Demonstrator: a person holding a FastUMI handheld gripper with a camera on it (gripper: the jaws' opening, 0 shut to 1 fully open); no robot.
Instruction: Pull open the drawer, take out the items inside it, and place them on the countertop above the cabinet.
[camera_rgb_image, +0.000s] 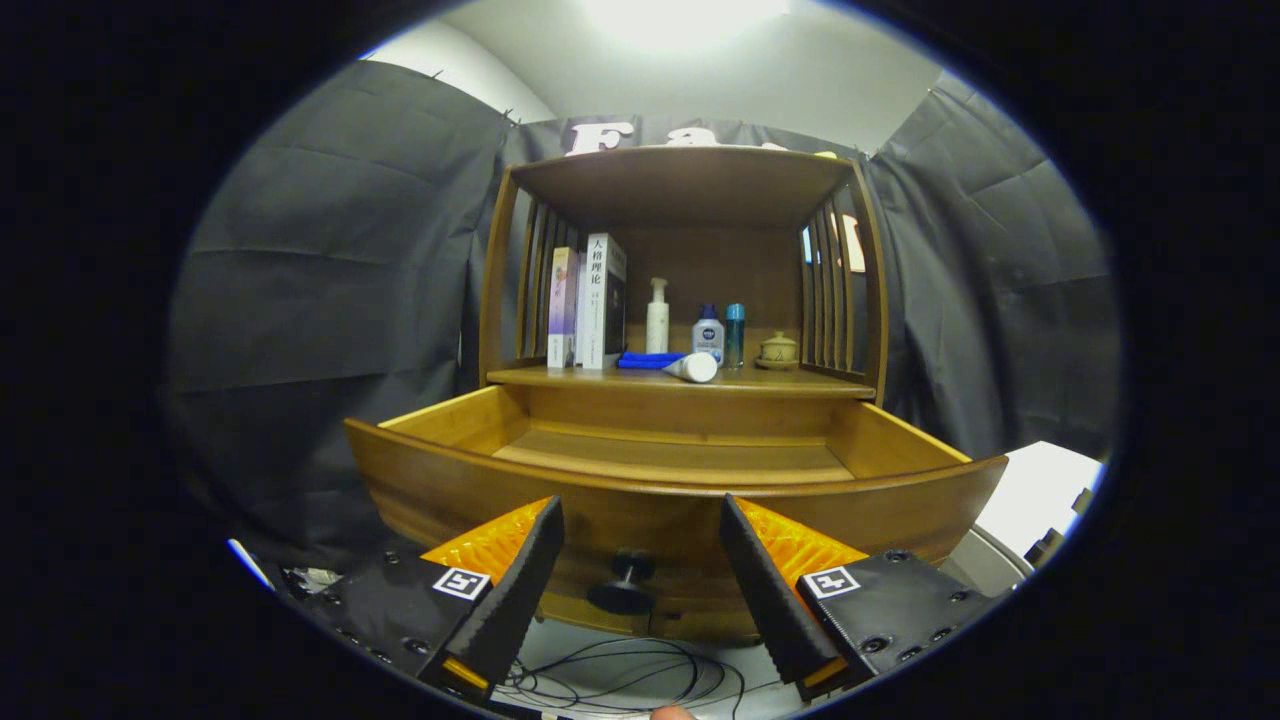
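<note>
The claw (640, 585) hangs released, its two fingers (520, 590) spread wide with nothing between them but the dark knob (622, 585) on the drawer (680, 500) front just ahead. That spacing suits the knob, which sits squarely in the gap, untouched.

The drawer is already pulled well out toward the claw, and the part of its floor that I can see past the front wall looks bare; whether anything lies tucked close behind that wall I cannot tell.

Beyond the drawer, on the desk (800, 380) above the cabinet, a blue-and-white tube (672, 364) lies on its side near the front edge, as if set down rather than arranged. Behind it stand a pump bottle (657, 316), two smaller bottles (720, 334), a little lidded pot (778, 349) and some books (590, 300) against the slatted side.

Loose cables (620, 675) trail below the fingers.
</note>
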